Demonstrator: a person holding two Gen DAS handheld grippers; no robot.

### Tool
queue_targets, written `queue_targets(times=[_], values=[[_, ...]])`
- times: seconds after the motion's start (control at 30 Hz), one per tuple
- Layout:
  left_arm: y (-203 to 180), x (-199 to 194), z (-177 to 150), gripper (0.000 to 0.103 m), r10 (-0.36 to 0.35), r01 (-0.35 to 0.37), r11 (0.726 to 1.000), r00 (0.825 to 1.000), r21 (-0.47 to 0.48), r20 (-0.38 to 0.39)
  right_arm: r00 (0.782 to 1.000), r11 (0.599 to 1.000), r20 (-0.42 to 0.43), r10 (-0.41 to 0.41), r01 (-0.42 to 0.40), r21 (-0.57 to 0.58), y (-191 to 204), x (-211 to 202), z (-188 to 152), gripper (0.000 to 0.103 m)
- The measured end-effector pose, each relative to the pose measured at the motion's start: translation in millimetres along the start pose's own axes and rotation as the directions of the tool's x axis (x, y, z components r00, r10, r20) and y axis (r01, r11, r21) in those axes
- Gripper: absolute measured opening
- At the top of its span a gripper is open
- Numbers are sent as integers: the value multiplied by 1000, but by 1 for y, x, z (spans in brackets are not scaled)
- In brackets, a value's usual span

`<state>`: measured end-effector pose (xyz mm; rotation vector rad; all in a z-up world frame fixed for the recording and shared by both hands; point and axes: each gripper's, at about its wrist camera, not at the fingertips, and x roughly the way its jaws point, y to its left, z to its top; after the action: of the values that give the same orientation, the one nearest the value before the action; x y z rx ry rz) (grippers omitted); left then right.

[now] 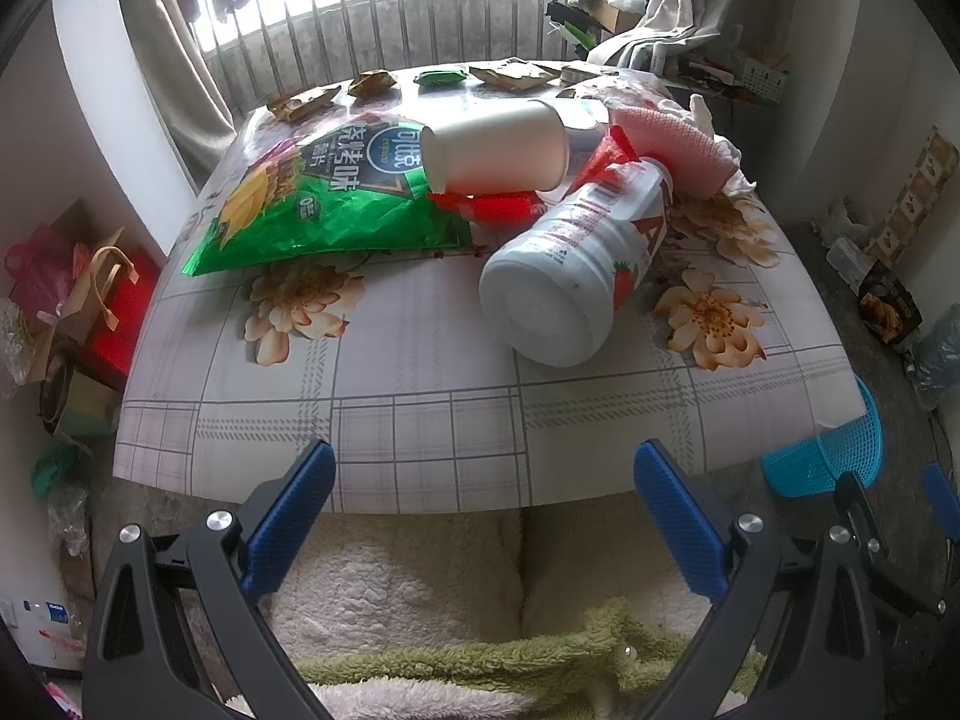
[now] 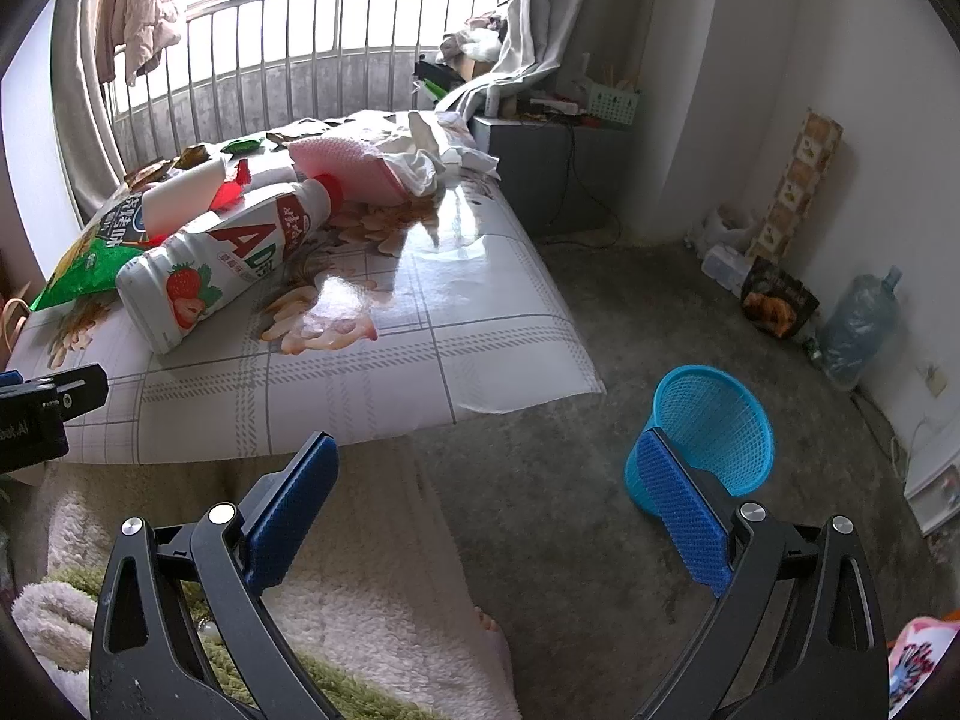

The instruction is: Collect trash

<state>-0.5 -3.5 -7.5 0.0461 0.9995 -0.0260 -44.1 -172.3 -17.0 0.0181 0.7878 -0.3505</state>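
Left gripper (image 1: 483,474) and right gripper (image 2: 489,465) both gape wide, empty. Bottle (image 1: 576,276), cup (image 1: 495,147), chip bag (image 1: 312,198) lie on table (image 1: 420,420). Only right view shows whole blue basket (image 2: 708,426) on floor.

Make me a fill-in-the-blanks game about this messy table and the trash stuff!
1. The white bottle has a picture of a ____ on it.
2. The chip bag is mostly ____.
3. The blue basket stands on the ____, not on the table.
4. The paper cup is lying on its ____.

Missing words: strawberry; green; floor; side
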Motion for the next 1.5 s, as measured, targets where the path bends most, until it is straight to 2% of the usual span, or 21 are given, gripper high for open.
queue_targets(times=[1.5], values=[[8, 7, -5, 98, 0, 0, 1000, 1000, 3, -27, 1000, 1000, -2, 7, -7, 6, -7, 5, -2, 95]])
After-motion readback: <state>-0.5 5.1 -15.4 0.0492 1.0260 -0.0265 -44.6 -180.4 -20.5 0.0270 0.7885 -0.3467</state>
